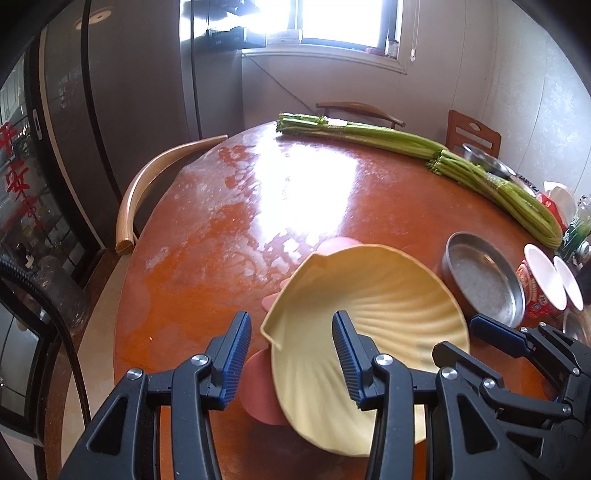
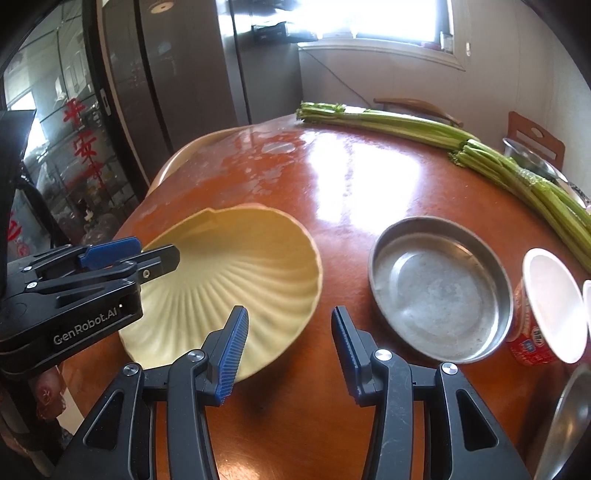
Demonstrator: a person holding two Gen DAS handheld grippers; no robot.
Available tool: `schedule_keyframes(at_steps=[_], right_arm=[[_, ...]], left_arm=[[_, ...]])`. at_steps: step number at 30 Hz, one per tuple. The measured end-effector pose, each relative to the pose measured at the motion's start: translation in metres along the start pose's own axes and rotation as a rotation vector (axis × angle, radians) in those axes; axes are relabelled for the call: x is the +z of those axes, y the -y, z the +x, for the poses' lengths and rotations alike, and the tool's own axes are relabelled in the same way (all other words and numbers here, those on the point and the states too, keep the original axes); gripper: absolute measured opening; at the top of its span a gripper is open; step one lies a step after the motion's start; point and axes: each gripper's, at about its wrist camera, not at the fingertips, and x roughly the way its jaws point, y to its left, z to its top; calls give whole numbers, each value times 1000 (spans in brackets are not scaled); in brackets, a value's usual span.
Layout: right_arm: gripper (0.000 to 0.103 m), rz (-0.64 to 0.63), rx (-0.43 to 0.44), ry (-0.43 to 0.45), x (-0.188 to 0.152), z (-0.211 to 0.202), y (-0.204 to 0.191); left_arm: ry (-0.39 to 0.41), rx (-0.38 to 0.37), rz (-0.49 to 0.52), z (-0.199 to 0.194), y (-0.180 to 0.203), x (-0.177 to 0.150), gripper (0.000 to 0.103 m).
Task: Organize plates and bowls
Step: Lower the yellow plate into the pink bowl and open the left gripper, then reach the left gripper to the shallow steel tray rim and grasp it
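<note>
Left wrist: yellow bowl (image 1: 369,317) rim between fingers (image 1: 349,354).

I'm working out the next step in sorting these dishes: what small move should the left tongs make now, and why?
Probably close the left tongs on the near rim of the yellow shell plate: that rim already sits between the pads, which look apart, not pressing. The plate seems to lie over a pink plate, so it needs a firm grip before lifting.

Blown-out window (image 1: 340,18) backlight glares across table (image 1: 295,192); fisheye-warped edges.
</note>
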Motion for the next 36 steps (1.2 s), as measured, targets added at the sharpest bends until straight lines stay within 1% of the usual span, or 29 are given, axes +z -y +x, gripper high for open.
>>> schedule_keyframes(at_steps=[8,14,17,22,24,26,31,36], right_arm=[[49,25,-20,46,8,-33,11],[49,68,-32,70,9,-58,27],[49,101,-53,68,5,-66,40],[49,179,-63,64,-5,-78,63],[49,201,-88,68,-9,-82,71],[49,224,-104,61,-13,-84,77],[49,293,-108,22,-24,-80,96],[49,333,-106,-3,-28,-75,101]], left_arm=[[28,9,-17,-20,6,15,46],[51,-4,4,-38,14,23,47],[70,-11,19,-45,21,31,47],[89,-27,43,-51,32,43,47],[94,-38,53,-53,37,45,47],[90,-44,60,-51,42,47,47],[80,-56,113,-44,65,56,47],[55,-88,163,-32,88,63,47]])
